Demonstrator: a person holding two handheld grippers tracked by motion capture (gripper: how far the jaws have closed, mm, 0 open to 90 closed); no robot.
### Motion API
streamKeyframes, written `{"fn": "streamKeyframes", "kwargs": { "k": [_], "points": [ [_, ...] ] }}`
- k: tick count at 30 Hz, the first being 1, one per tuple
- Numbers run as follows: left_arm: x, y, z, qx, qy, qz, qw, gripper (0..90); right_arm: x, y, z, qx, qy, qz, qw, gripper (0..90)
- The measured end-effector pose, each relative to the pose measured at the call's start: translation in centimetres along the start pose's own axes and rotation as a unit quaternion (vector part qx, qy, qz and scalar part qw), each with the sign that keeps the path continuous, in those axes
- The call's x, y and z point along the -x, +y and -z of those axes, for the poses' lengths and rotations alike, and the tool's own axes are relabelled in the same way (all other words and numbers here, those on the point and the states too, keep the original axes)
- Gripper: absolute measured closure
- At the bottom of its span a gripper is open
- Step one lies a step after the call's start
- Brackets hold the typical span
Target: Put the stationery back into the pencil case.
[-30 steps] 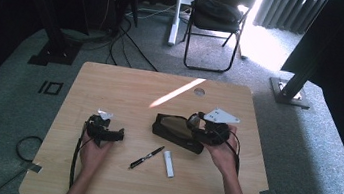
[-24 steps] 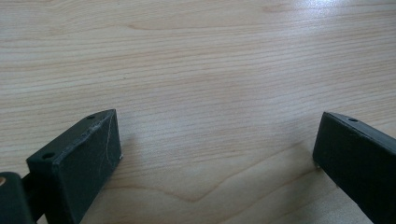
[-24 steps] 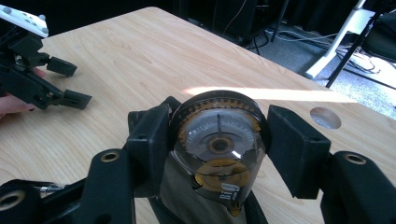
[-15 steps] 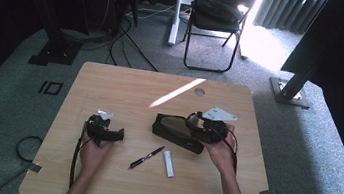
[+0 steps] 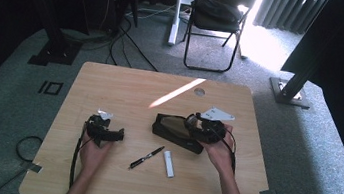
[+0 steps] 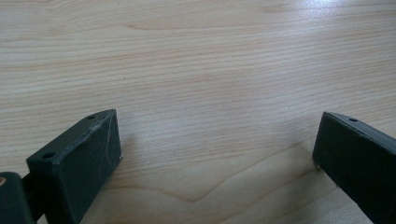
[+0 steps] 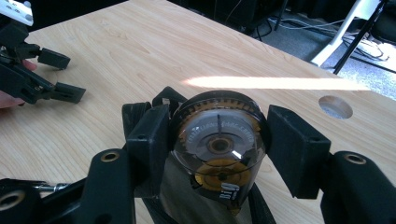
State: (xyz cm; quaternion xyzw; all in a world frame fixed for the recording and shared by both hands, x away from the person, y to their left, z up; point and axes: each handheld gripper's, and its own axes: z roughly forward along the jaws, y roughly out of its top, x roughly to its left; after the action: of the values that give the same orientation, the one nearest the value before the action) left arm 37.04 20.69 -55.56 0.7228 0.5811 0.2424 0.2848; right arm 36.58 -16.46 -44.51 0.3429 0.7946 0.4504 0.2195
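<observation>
The right tool [image 7: 217,149] grasps a round clear tape dispenser [image 7: 218,144] over the black case [image 5: 175,133], at three o'clock from the released left tool [image 5: 105,131] resting on the surface [image 5: 125,91].

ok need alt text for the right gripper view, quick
A round clear-topped case with gold lettering sits between the right gripper's two black jaws, above a black pouch on a wooden table. The left gripper, jaws open, shows at upper left; a strip of sunlight crosses the tabletop.
</observation>
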Motion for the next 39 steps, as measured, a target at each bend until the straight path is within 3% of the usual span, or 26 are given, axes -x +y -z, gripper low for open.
{"fn": "streamKeyframes", "kwargs": {
  "k": [39],
  "points": [
    [0.0, 0.0, 0.0, 0.000, 0.000, 0.000, 1.0000, 1.3, -0.5, -2.5, -1.4, -0.036, 0.008, 0.002, 0.9993, 41.3]
  ]
}}
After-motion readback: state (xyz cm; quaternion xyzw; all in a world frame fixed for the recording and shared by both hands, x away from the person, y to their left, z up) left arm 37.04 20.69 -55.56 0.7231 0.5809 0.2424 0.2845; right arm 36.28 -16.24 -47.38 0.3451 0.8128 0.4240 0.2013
